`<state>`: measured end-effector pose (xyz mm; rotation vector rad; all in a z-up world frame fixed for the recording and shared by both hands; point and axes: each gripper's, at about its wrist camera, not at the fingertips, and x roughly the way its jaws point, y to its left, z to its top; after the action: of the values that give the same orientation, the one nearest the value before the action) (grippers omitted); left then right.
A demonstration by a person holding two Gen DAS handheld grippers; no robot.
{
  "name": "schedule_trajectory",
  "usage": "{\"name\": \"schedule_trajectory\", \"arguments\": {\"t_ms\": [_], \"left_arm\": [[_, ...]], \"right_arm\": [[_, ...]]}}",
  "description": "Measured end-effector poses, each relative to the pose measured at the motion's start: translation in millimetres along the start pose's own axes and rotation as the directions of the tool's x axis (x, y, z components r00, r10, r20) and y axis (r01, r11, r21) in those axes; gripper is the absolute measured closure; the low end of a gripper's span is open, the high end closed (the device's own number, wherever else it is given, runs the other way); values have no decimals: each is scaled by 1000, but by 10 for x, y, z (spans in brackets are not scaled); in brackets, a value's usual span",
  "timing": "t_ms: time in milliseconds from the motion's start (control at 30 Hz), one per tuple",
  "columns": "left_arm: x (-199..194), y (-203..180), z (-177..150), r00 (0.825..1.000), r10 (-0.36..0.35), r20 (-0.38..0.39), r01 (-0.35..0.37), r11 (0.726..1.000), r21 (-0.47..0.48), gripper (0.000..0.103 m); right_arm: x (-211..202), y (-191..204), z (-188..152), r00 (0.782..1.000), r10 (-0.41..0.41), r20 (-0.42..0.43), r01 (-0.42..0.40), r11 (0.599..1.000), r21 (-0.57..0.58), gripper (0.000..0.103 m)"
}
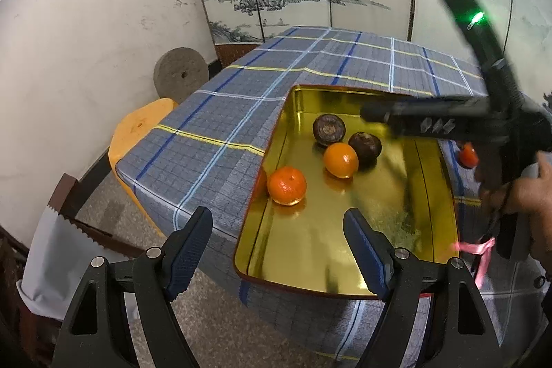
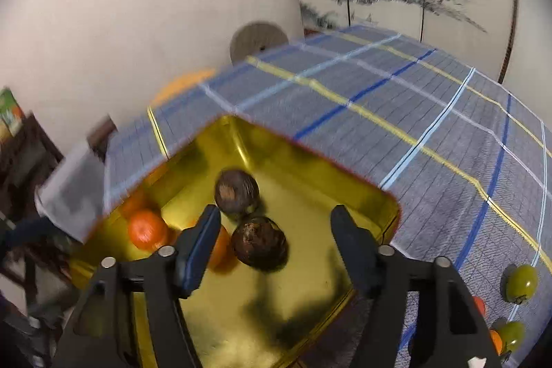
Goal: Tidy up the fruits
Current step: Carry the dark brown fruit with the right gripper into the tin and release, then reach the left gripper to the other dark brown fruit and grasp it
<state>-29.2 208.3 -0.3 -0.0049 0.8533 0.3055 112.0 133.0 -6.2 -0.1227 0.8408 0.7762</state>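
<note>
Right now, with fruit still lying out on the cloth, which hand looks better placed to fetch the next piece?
Probably the right. The green fruit on the checked cloth shows just beside the right gripper, whose jaws stand open and empty over the gold tray. The left gripper hangs open at the tray's opposite side.

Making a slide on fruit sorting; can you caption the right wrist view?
Open right gripper above a gold tray holding two dark fruits and oranges; green fruits wait on the plaid cloth.

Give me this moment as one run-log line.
tray: two oranges, two dark fruits inside | right gripper: open above dark fruit, empty | left gripper: open, empty | cloth: green fruit remains
</note>
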Motion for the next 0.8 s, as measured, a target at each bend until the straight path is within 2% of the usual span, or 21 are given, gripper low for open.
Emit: {"name": "schedule_trajectory", "arguments": {"t_ms": [133,267,333,433,533,667,767,800], "left_arm": [[6,-53,3,1000,-5,-6,5,1000,8,24],[-1,-121,17,1000,-11,-6,11,1000,22,24],[-11,-187,21,1000,-17,-9,17,999,37,24],[-50,-304,39,1000,-28,-5,28,998,64,24],[-136,-448,67,999,-49,14,47,994,98,24],[-245,-744,118,991,-132,15,127,977,171,24],[-293,-1047,160,982,-191,-5,187,957,221,24],[-296,-1153,182,975,-220,-20,218,947,236,24]], "right_arm": [[-261,-53,-67,997,18,72,-20,1000,19,36],[-605,-74,-348,993,1,119,-3,1000,21,35],[-806,-108,-557,990,-28,136,24,999,28,34],[-1111,-240,-894,984,-96,148,88,994,57,26],[-1421,-545,-1264,973,-184,137,168,978,121,25],[-1862,-1187,-1762,941,-328,79,295,913,282,26],[-2172,-1580,-2047,898,-439,39,396,843,364,26],[-2276,-1698,-2146,875,-484,17,443,813,378,26]]}}
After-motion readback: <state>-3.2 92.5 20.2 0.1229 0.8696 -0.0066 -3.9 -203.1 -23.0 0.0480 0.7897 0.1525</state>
